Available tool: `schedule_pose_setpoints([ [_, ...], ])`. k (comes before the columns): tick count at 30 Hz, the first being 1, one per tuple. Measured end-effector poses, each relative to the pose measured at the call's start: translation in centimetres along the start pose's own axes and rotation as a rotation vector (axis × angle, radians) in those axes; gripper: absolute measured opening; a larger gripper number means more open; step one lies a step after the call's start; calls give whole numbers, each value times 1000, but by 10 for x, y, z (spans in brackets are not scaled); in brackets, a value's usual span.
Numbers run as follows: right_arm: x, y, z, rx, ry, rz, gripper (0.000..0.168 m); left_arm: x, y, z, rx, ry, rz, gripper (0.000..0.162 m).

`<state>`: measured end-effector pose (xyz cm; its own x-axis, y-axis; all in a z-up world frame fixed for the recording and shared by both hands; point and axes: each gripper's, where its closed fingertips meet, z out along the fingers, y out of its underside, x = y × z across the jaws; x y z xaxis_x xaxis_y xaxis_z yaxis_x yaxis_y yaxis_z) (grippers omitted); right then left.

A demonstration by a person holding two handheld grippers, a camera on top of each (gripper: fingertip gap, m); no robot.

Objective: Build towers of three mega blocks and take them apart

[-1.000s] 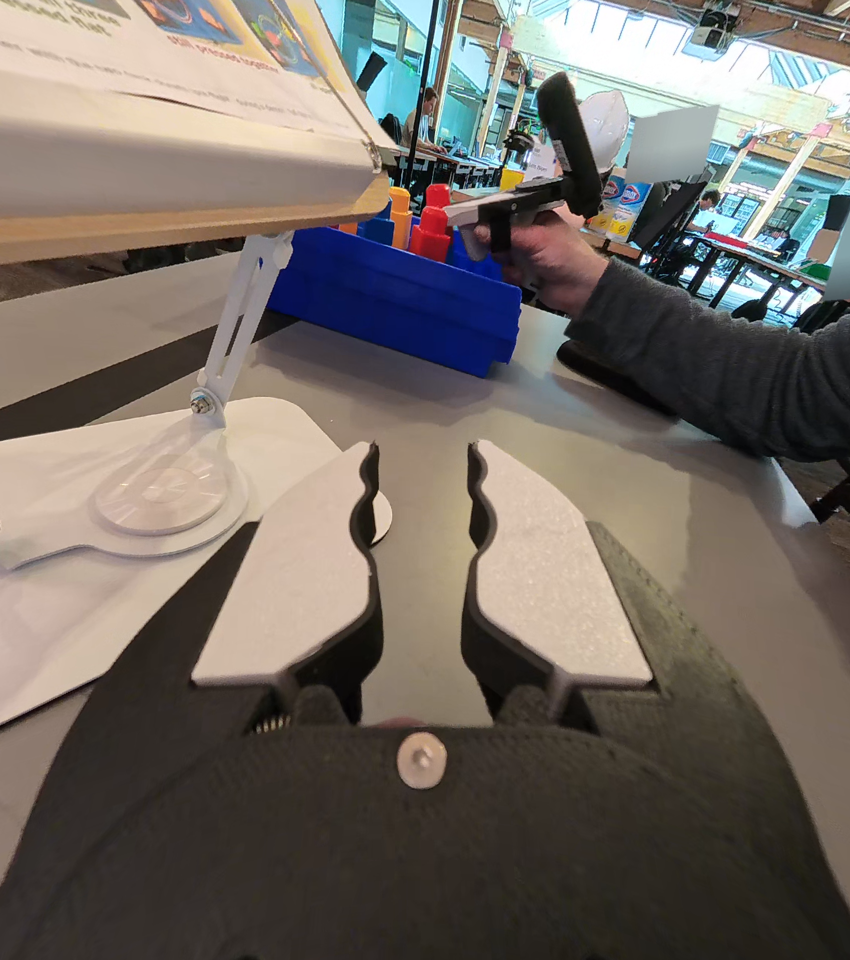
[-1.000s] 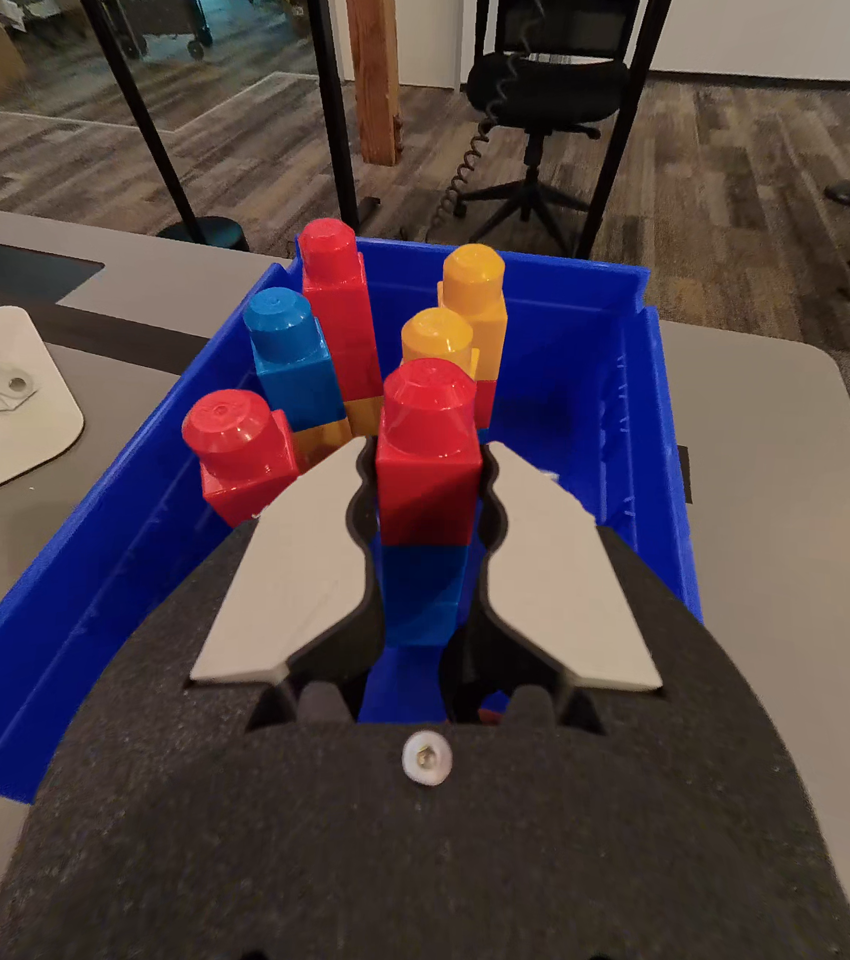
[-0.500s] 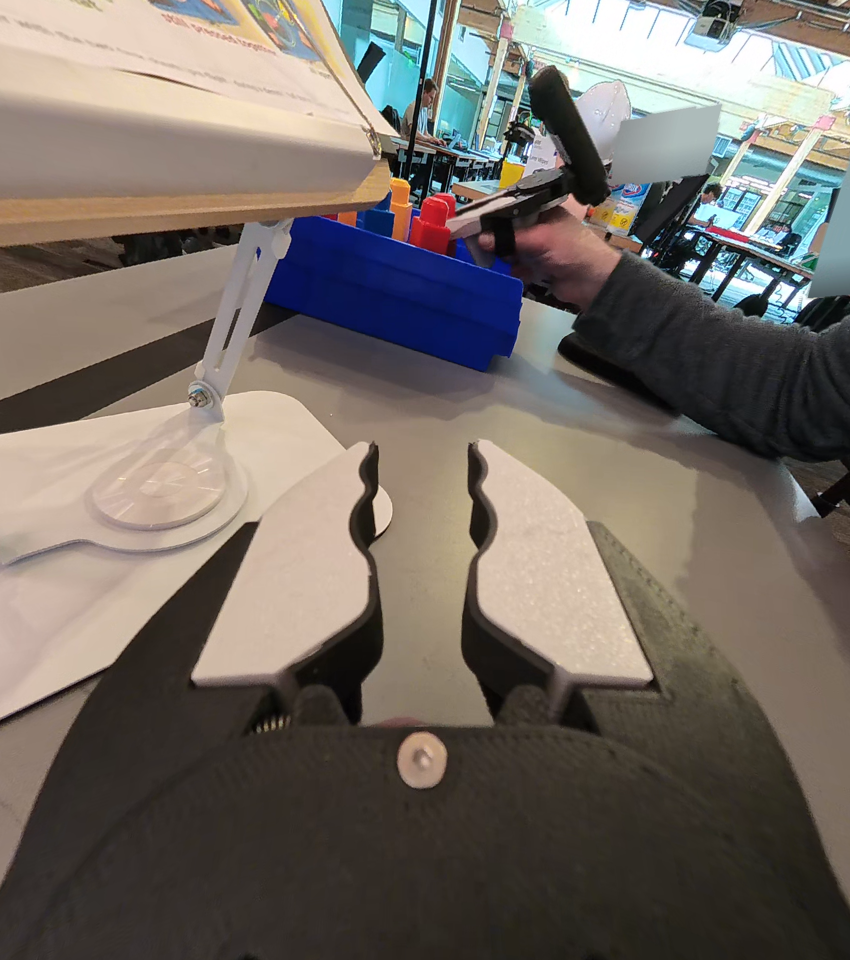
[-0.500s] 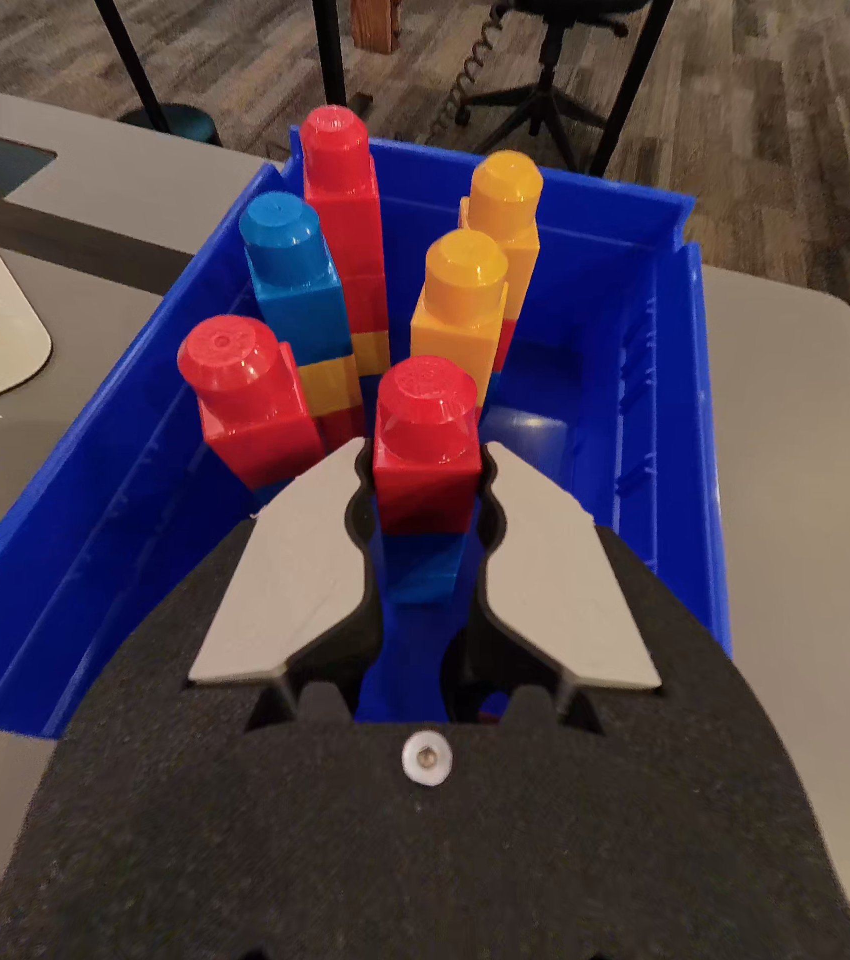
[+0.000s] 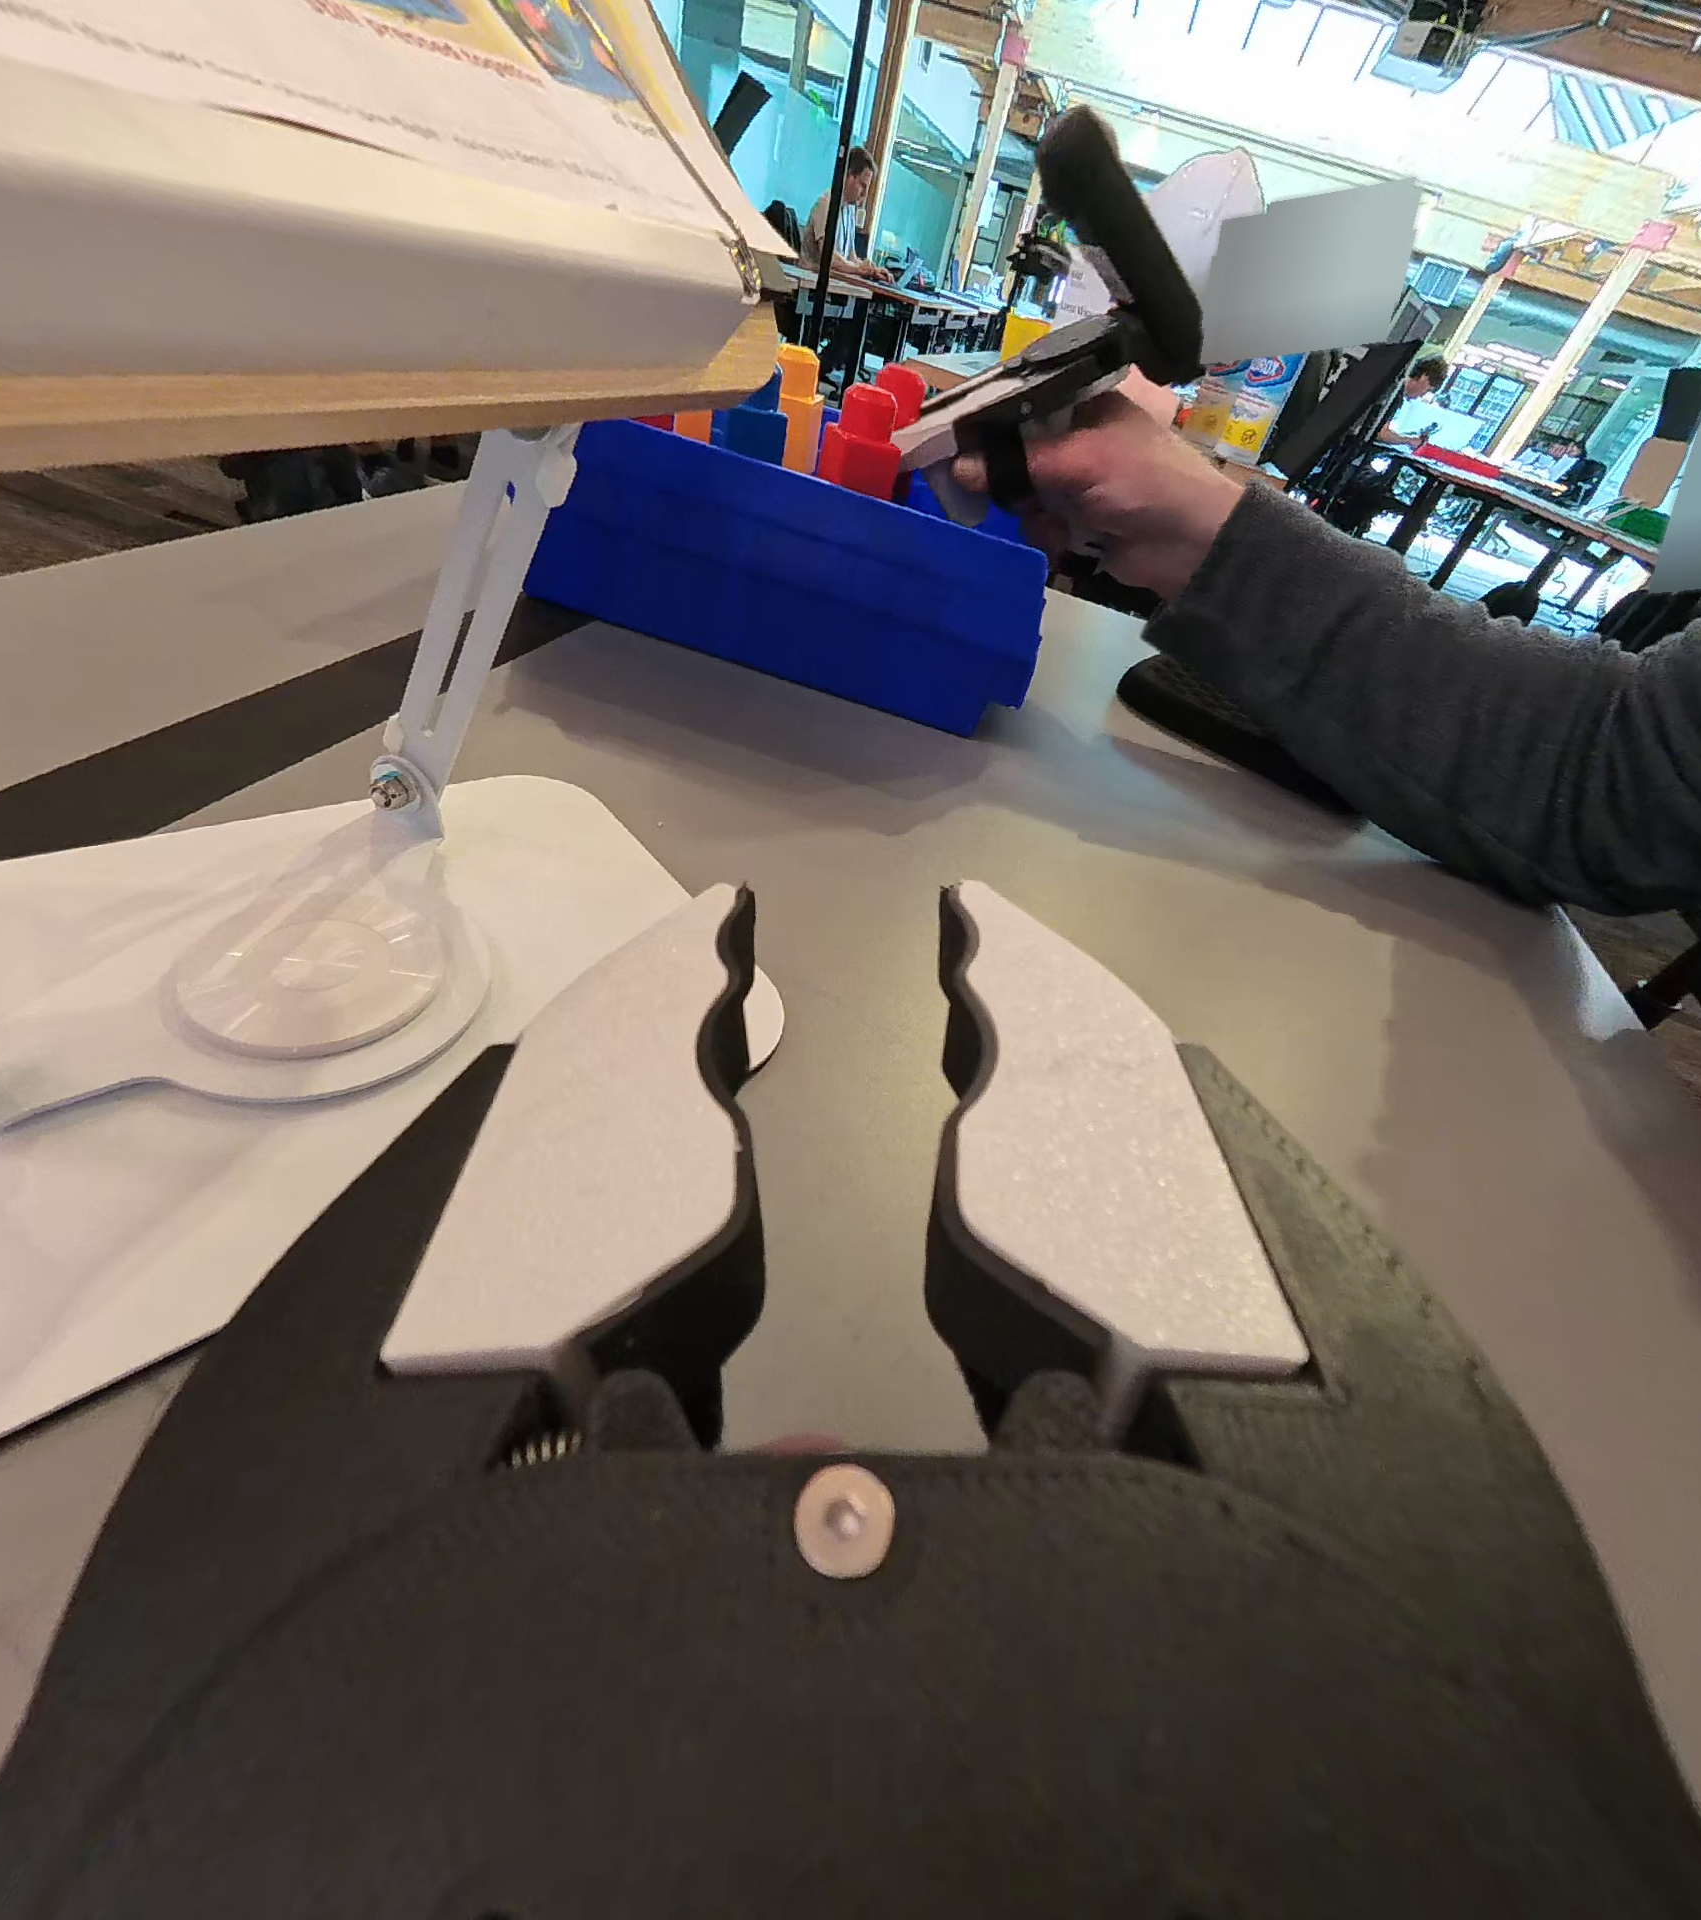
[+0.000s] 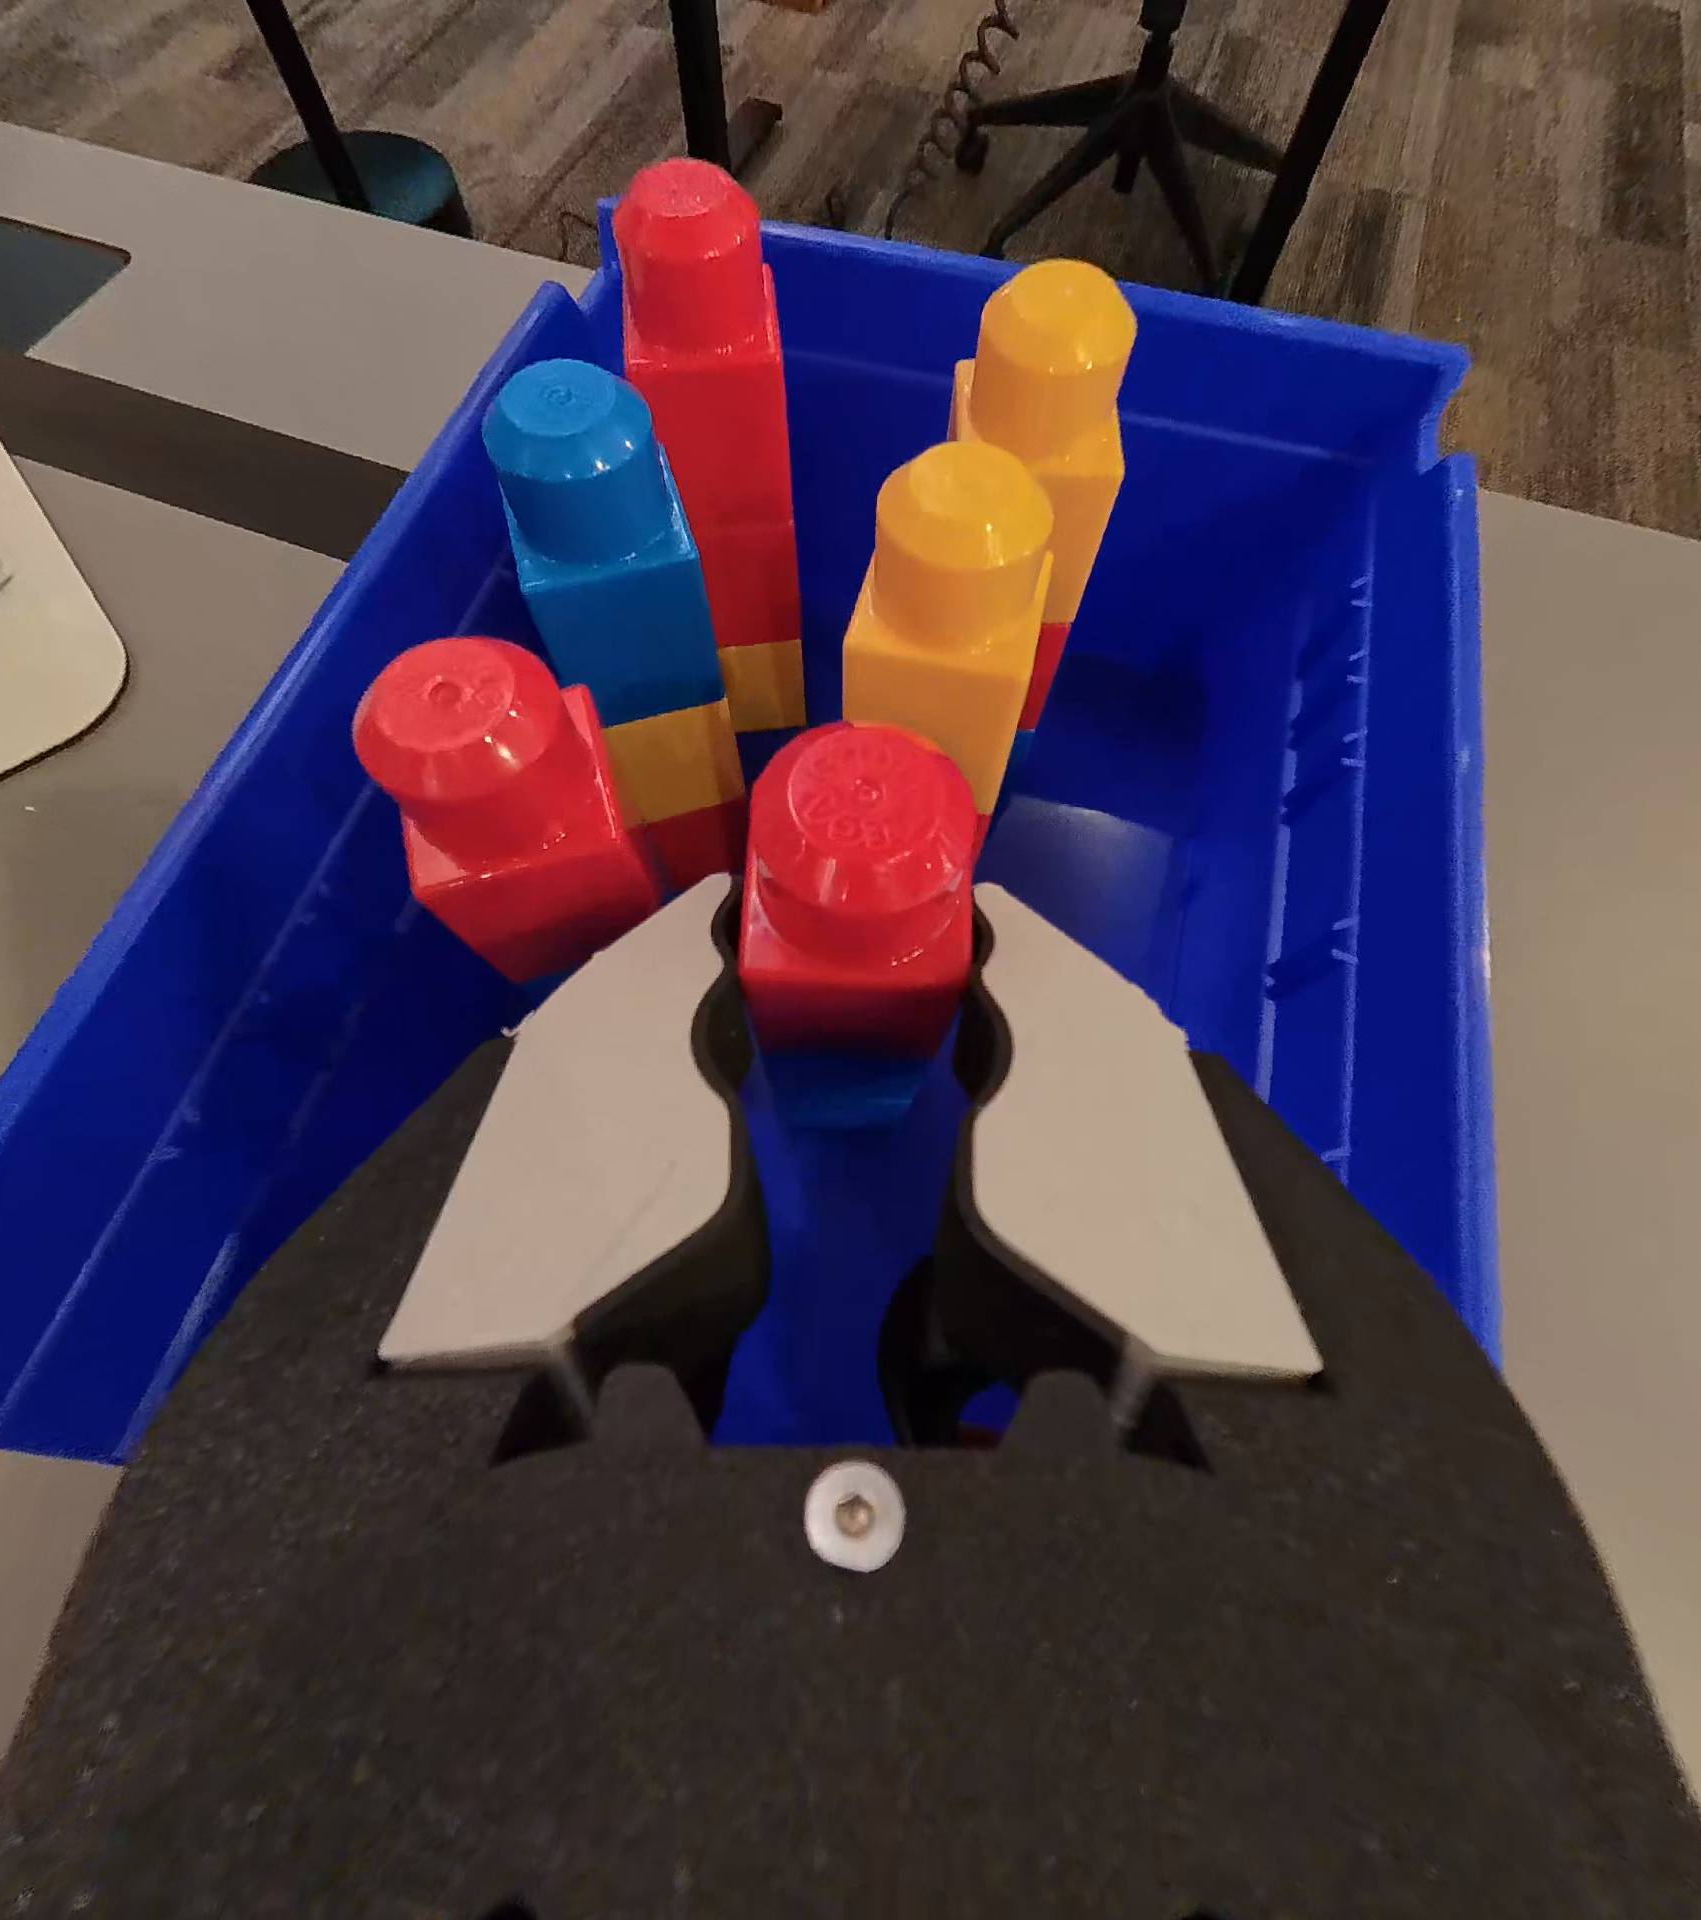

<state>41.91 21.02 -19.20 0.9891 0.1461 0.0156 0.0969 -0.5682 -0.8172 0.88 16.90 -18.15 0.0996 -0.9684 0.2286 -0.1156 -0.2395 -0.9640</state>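
Right wrist view: right gripper [image 6: 851, 940] clamps red-topped tower [image 6: 851, 914] in blue bin [image 6: 1386, 727]; five more towers stand built, probably. Teardown pending. Left gripper [image 5: 841, 971] released, idle.

Both grippers, left [image 5: 843, 902] and right [image 6: 851, 896], have black textured bodies, pale grey finger plates with wavy black inner edges and one silver screw. Grey knit sleeve [image 5: 1511, 717].

Towers [image 6: 700, 436] crowd bin's [image 6: 1386, 727] left half; right half bare. Tabletop [image 5: 1085, 894] before left tool [image 5: 844, 904] unobstructed.
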Motion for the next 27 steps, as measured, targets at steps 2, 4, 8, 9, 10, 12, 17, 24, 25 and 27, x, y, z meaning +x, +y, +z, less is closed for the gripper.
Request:
schedule_pose_setpoints([
  [2, 0, 4, 4, -17, 2, 0, 38, 0, 0, 0, -1, -1, 0, 33],
  [4, 0, 4, 4, -11, 4, 4, 37, 0, 1, 0, 0, 2, -3, 33],
  [8, 2, 0, 0, 6, 19, -2, 44, 0, 3, 2, -8, 6, -3, 34],
  [9, 2, -2, -2, 10, 23, -5, 45, 1, 3, 2, -9, 6, -2, 34],
  [10, 3, -4, -5, 17, 29, -10, 46, 1, 3, 2, -9, 5, 0, 34],
  [12, 2, -9, -14, 34, 37, -15, 49, 0, 2, 2, -8, 2, 2, 34],
  [17, -8, -24, -53, 101, 98, -80, 50, 1, 1, 3, -4, -5, 9, 34],
  [24, -106, -57, -109, 286, -19, -248, 18, 0, -4, 7, 17, -55, 39, 32],
  [25, -128, -60, -109, 312, -64, -270, 15, 0, -4, 8, 18, -66, 48, 31],
  [27, -176, -67, -102, 373, -146, -334, 12, 1, -4, 10, 12, -79, 66, 25],
])
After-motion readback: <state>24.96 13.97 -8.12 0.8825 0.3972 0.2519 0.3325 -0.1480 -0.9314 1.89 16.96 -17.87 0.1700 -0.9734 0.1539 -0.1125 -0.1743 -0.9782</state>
